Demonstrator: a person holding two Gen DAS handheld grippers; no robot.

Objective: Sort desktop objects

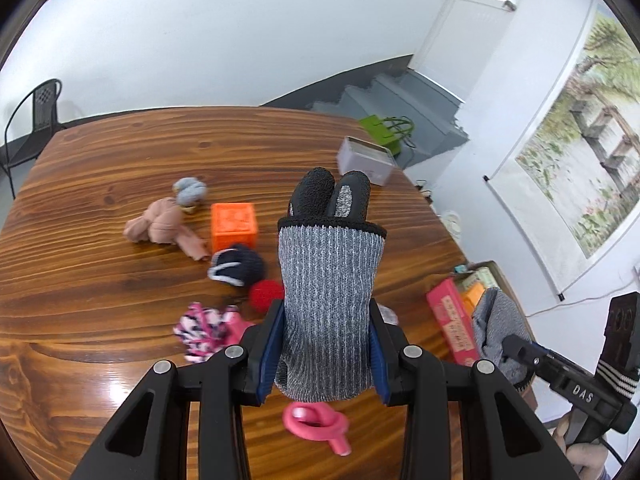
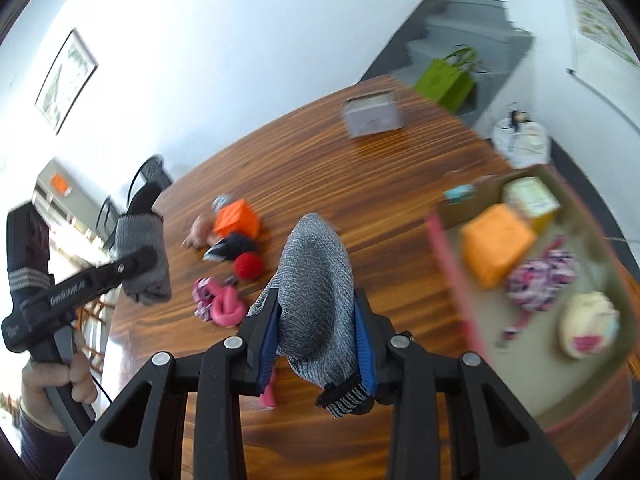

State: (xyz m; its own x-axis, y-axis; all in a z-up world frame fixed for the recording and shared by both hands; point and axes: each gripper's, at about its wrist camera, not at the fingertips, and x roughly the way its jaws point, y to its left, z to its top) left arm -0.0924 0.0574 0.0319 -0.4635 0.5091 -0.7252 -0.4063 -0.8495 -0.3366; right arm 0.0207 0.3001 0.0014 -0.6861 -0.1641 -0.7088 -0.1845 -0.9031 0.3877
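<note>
My left gripper (image 1: 326,344) is shut on a grey knit glove (image 1: 328,288) with black fingertips, held above the wooden table (image 1: 100,272). My right gripper (image 2: 316,340) is shut on a second grey knit glove (image 2: 316,284), beside the open cardboard box (image 2: 592,396). On the table lie an orange cube (image 1: 233,225), a navy sock ball (image 1: 237,265), a red ball (image 1: 266,294), a pink-and-white rope toy (image 1: 202,330), a pink knotted ring (image 1: 316,424), a beige cloth (image 1: 162,226) and a grey-blue sock ball (image 1: 190,192).
A grey tin (image 1: 365,160) stands near the table's far edge. The box holds an orange block (image 2: 496,248), a yellow-green box (image 2: 530,196), a pink patterned bundle (image 2: 540,276) and a cream item (image 2: 588,324). A green bag (image 2: 446,78) sits by the stairs.
</note>
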